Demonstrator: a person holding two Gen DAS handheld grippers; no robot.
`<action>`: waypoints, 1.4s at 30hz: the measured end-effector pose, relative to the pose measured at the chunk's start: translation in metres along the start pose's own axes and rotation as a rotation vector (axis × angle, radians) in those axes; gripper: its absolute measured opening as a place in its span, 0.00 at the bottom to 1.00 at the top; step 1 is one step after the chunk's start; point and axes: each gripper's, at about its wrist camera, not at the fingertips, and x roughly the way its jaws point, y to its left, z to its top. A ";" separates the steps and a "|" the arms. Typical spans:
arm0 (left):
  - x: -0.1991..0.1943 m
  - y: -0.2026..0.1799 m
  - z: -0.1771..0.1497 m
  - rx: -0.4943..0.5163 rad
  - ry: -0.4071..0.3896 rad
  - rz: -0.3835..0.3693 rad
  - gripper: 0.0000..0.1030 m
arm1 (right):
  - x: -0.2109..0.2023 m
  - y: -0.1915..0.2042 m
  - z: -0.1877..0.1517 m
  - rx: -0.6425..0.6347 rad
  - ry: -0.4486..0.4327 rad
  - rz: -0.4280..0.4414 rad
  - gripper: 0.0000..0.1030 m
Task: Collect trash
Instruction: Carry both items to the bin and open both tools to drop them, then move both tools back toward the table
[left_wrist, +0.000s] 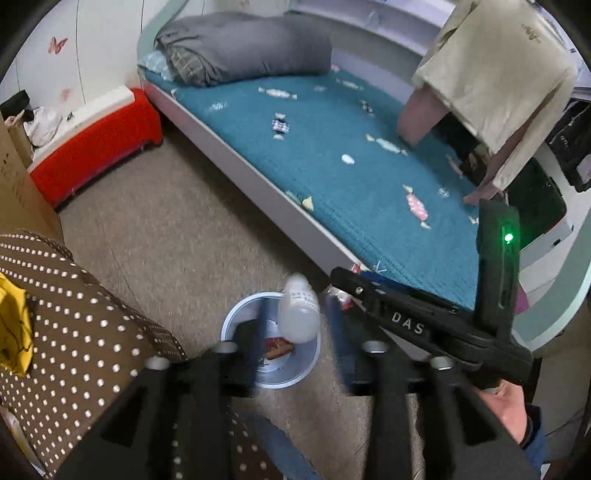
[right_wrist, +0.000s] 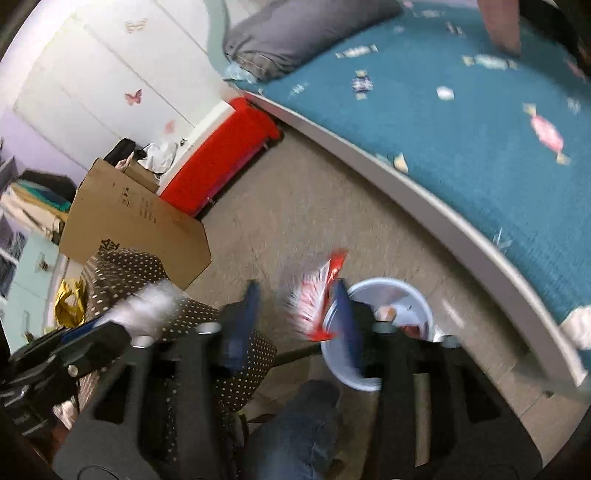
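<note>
A pale blue bin (left_wrist: 236, 314) stands on the carpet by the bed, with a red wrapper (left_wrist: 279, 349) lying inside it. My left gripper (left_wrist: 295, 306) hangs right over it. A small white plastic bottle (left_wrist: 299, 317) is between its fingers, and neither pad presses on it. In the right wrist view my right gripper (right_wrist: 295, 288) is open beside the bin (right_wrist: 388, 286). A red and white wrapper (right_wrist: 317, 299) lies loose against its right finger (right_wrist: 345, 325), blurred. The right gripper (left_wrist: 347, 284) reaches in from the right in the left wrist view.
A bed with a teal candy-patterned cover (left_wrist: 332, 155) and a grey pillow (left_wrist: 243, 48) fills the right. A red storage box (left_wrist: 99, 147) stands at its head. A cardboard box (right_wrist: 136, 225) and a brown dotted cushion (left_wrist: 74, 317) are left; a person's jeans knee (right_wrist: 306, 417) is below.
</note>
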 end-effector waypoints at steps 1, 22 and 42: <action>0.000 0.002 0.000 -0.007 -0.011 0.014 0.72 | 0.003 -0.004 -0.001 0.018 0.007 -0.001 0.64; -0.125 -0.012 -0.040 0.027 -0.291 0.149 0.87 | -0.116 0.060 -0.026 -0.076 -0.212 -0.050 0.94; -0.262 0.038 -0.125 -0.063 -0.522 0.195 0.91 | -0.182 0.205 -0.078 -0.335 -0.296 0.024 0.94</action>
